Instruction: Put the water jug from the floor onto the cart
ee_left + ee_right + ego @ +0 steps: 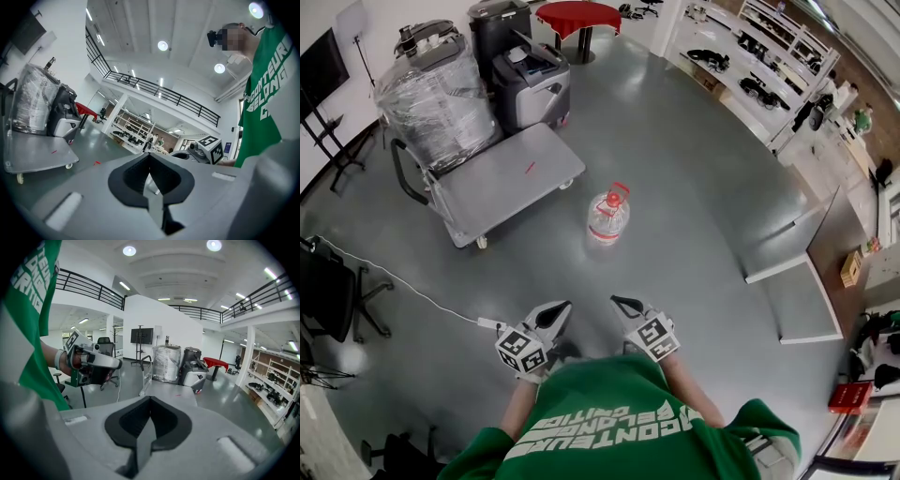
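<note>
The water jug (607,217) stands upright on the floor in the middle of the frame, just right of the cart (502,178) – if filled it is heavy and its smooth plastic walls may slip, so the red handle (618,192) on top seems the best hold. The left gripper (559,310) and the right gripper (623,305), at lower centre, both have jaws pressed together on nothing, well apart from the jug. A wrapped load (431,94) fills the cart's upper left end – the near deck is bare.

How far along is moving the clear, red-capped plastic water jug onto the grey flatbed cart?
Nothing done yet: the water jug stands on the floor, apart from the cart. In hand: nothing; left gripper and right gripper are shut and empty. Remaining: grip, lift, place it.
</note>
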A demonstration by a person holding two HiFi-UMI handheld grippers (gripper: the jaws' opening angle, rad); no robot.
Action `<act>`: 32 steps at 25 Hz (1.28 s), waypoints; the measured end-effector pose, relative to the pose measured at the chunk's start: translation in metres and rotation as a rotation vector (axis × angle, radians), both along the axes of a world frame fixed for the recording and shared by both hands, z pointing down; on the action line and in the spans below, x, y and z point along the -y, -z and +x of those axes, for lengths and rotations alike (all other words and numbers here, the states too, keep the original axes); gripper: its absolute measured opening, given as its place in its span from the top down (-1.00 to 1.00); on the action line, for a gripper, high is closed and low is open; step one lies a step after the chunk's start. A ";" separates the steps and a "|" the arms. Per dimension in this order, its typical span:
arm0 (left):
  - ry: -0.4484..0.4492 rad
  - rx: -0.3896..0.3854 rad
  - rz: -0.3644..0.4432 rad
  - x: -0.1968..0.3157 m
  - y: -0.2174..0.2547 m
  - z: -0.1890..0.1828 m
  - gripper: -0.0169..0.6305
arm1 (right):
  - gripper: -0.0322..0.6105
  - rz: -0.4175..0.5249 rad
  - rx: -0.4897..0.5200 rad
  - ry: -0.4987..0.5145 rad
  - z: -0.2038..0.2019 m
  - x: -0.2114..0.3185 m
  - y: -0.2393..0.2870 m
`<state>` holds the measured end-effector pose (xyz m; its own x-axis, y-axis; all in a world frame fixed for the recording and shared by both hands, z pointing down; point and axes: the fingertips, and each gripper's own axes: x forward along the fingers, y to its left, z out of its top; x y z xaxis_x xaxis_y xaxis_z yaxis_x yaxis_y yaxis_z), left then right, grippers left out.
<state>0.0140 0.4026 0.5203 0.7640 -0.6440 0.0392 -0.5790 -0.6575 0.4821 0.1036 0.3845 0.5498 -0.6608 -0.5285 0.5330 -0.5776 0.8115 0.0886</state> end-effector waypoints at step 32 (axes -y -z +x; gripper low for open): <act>0.098 0.039 0.006 0.088 0.010 0.034 0.92 | 0.92 0.007 0.044 0.122 0.012 0.105 -0.003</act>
